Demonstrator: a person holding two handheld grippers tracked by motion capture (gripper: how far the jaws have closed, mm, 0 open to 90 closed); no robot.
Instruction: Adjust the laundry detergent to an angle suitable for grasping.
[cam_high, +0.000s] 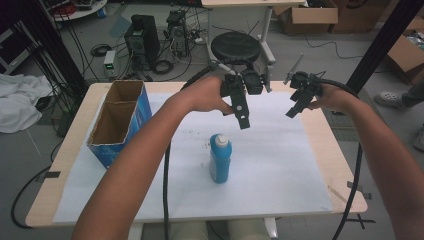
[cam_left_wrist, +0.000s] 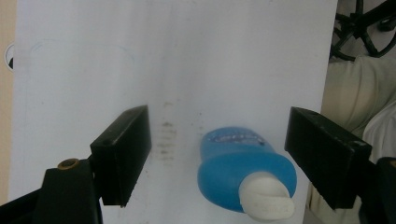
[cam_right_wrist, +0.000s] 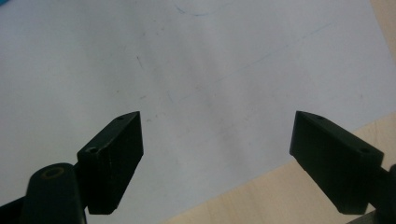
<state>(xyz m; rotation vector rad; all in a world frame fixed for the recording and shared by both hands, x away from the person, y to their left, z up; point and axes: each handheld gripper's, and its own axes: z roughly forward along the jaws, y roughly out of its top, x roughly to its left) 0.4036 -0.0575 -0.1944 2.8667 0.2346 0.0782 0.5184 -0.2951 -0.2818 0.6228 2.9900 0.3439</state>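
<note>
Standing upright near the middle of the white paper sheet (cam_high: 280, 165), the blue plastic bottle with a white cap (cam_high: 220, 159) sits on the pale wooden table (cam_high: 330, 135), well apart from the open blue cardboard box (cam_high: 120, 120) at the table's left. Left gripper (cam_high: 242, 117) hovers above and just beyond the bottle, jaws spread wide with nothing between them; in the left gripper view the bottle (cam_left_wrist: 245, 175) lies in the gap, nearer the right-hand jaw, cap toward the camera. Right gripper (cam_high: 295, 107) hangs over the sheet's far right part, jaws likewise wide apart and empty, looking down on bare paper and table edge. Judgement on handling: bottle looks light, smooth-walled and probably somewhat slippery; body flattened, so the walls may give a little under squeeze. How full it is cannot be told from these frames. Best hold appears to be across the body below the shoulder, pads on the two flat faces, avoiding the narrow cap. Tall and narrow-based, so a side knock could tip it.
</note>
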